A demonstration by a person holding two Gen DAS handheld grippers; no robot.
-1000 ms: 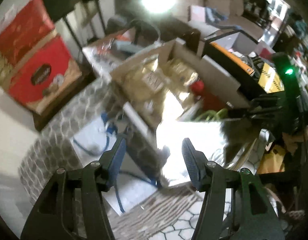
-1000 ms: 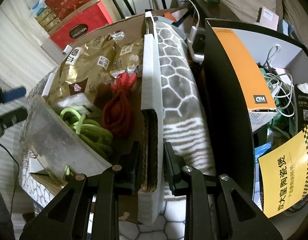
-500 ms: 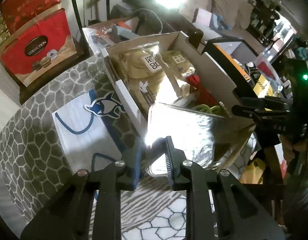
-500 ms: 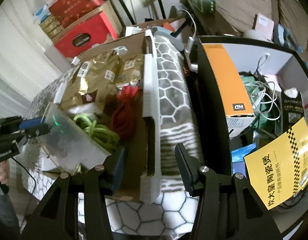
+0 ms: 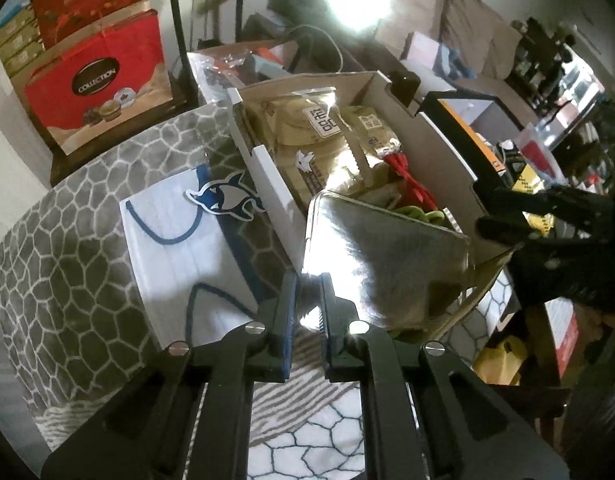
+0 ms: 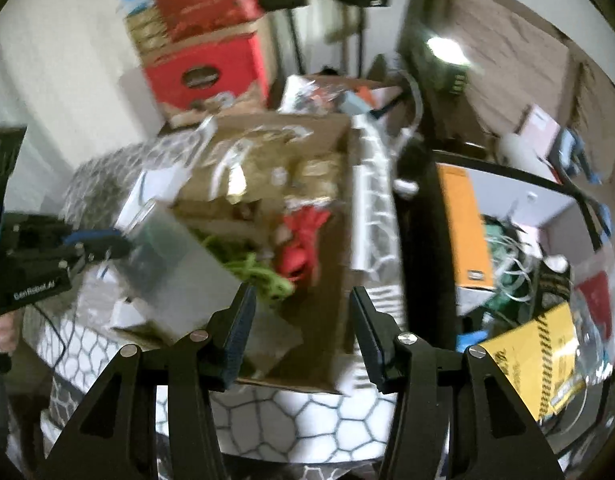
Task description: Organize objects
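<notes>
While the left tool is clenched on the near lower corner of a shiny silver tray, that tray stands tilted at the near end of the cardboard box. Gold packets, a red cord and a green cord lie inside the box. Right tool hangs released, gripping nothing, above the box's near edge; its view is blurred. A white bag with a shark tag lies beside the box on the patterned worktop.
</notes>
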